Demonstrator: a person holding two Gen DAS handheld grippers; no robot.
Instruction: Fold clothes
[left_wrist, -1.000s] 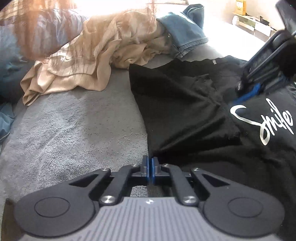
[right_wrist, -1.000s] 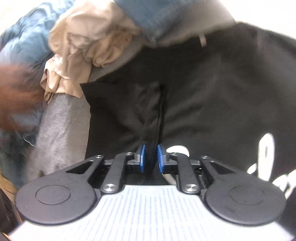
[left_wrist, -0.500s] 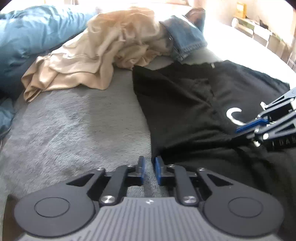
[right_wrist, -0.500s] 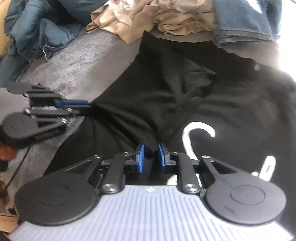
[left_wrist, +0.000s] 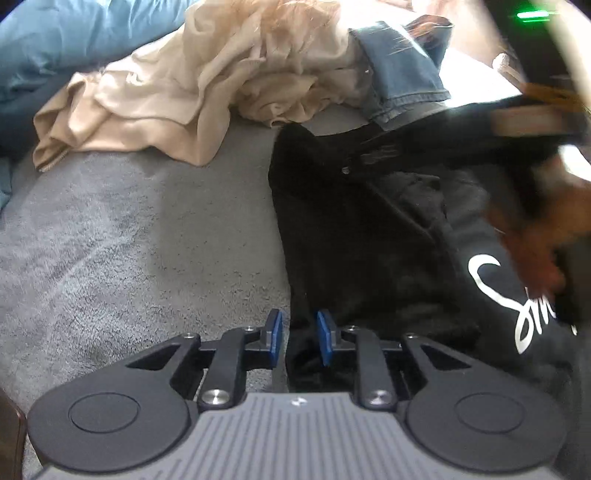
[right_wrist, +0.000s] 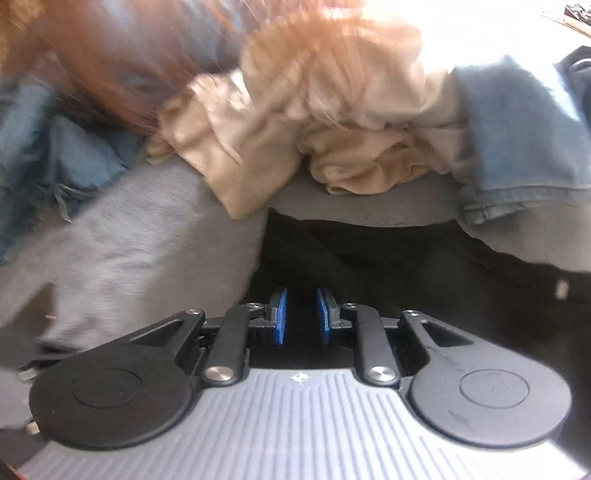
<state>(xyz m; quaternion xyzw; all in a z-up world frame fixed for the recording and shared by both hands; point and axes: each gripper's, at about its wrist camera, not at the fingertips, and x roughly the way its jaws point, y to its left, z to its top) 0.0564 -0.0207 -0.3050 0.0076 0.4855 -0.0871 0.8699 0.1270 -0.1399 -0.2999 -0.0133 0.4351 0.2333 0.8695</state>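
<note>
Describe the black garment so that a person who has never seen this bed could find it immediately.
On the grey fleecy blanket covering the bed, a heap of beige clothing and folded blue jeans lie at the far side. The black T-shirt lies nearer than that heap. It is the only black garment, and it alone bears white handwritten lettering.

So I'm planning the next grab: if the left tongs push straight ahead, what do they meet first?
Probably the black T-shirt: its left edge lies between the open left tongs, over the grey blanket.
</note>
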